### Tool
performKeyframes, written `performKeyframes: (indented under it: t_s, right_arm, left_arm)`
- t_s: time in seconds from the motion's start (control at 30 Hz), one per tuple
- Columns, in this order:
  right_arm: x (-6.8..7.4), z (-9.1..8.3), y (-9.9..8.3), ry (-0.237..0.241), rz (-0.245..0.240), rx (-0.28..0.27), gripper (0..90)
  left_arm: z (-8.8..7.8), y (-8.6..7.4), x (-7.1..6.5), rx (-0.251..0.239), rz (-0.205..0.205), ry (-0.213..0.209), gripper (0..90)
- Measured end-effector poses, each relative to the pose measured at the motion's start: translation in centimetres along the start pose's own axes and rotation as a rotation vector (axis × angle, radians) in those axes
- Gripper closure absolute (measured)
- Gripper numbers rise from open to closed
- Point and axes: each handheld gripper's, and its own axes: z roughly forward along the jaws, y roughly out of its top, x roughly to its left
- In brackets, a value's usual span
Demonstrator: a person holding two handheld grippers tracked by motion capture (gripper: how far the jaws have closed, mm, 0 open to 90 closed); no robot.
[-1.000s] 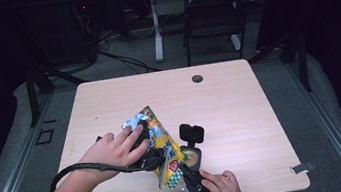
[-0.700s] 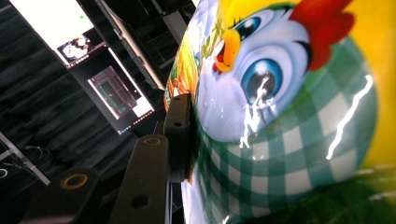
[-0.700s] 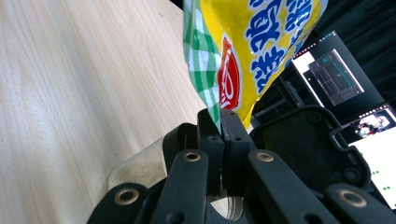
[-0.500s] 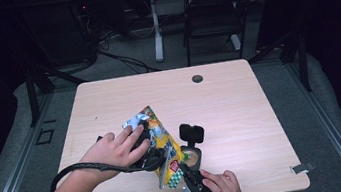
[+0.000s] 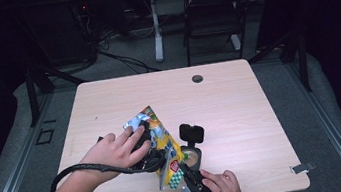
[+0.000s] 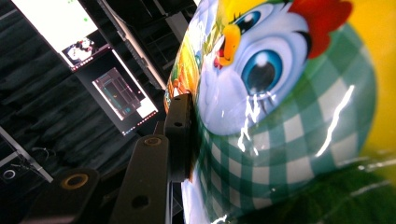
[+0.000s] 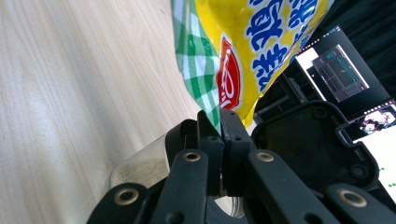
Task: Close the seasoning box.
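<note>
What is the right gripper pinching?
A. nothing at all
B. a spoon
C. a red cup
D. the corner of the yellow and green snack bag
D: in the right gripper view, the right gripper has its jaws shut tight on the checked bottom corner of the snack bag, above the wooden table.
</note>
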Motion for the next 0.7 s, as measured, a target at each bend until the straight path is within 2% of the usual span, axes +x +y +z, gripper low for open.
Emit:
performKeyframes:
  t_s: [0.13,0.23,0.47,0.57,0.7]
  right_arm:
    - [-0.09,-0.15,0.11,-0.006,-0.022,0.028,88.6]
    - [-0.05,-0.09,0.07,-0.003,-0.015,0.019,88.6]
    - [0.02,0.03,-0.02,0.001,-0.004,0.006,88.5]
    - [-0.08,-0.1,0.04,-0.002,-0.02,0.031,88.5]
    - [0.0,0.08,-0.07,0.0,-0.003,0.01,88.4]
  left_arm:
    - [-0.08,0.0,0.01,-0.001,-0.001,0.002,70.2]
    - [-0.16,0.04,0.09,0.001,0.01,0.006,70.3]
    - [-0.17,0.09,0.06,-0.002,0.006,0.007,70.3]
    - [-0.19,0.12,0.03,-0.003,0.003,0.006,70.4]
    - [-0.23,0.14,-0.03,-0.002,0.005,0.006,70.4]
